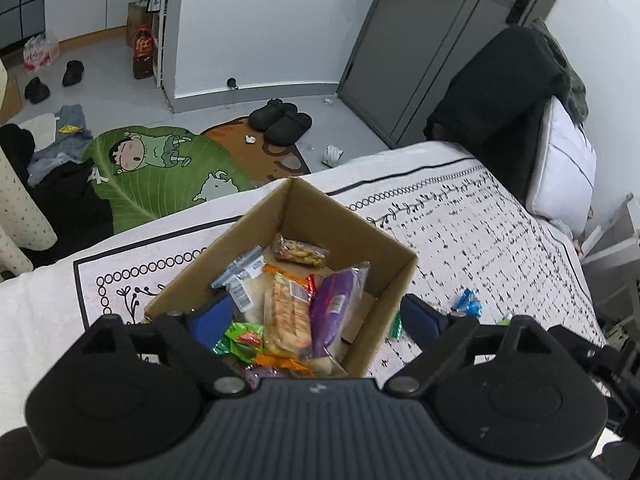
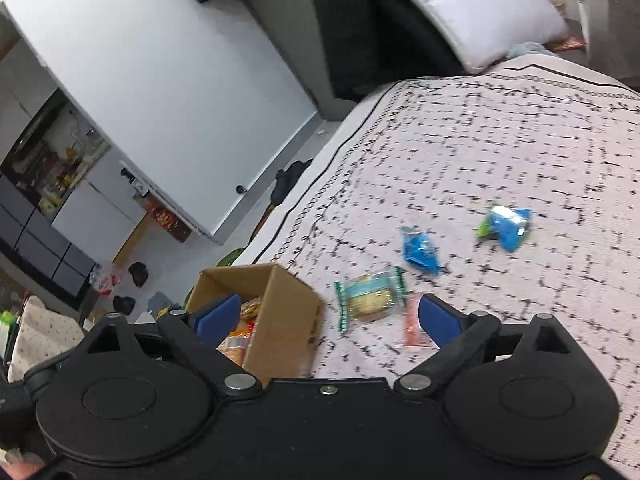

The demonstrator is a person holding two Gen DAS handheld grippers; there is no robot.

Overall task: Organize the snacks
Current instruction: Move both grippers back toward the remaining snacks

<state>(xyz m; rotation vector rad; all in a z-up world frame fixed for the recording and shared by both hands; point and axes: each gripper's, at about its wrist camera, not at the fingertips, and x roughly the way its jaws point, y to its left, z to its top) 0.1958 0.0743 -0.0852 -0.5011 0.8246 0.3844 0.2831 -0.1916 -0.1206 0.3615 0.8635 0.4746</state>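
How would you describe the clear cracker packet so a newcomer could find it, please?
On the patterned bedspread, look just right of the cardboard box. The cracker packet lies there flat. Unlike the blue packets beyond it, it is see-through with green crimped ends.

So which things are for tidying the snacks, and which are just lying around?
For the job:
- cardboard box with snacks in it
- purple packet inside the box
- two blue packets on the bed
- green-edged cracker packet
- pink packet

Just lying about:
- black slippers
- green rug
- pillow
- brown bottle
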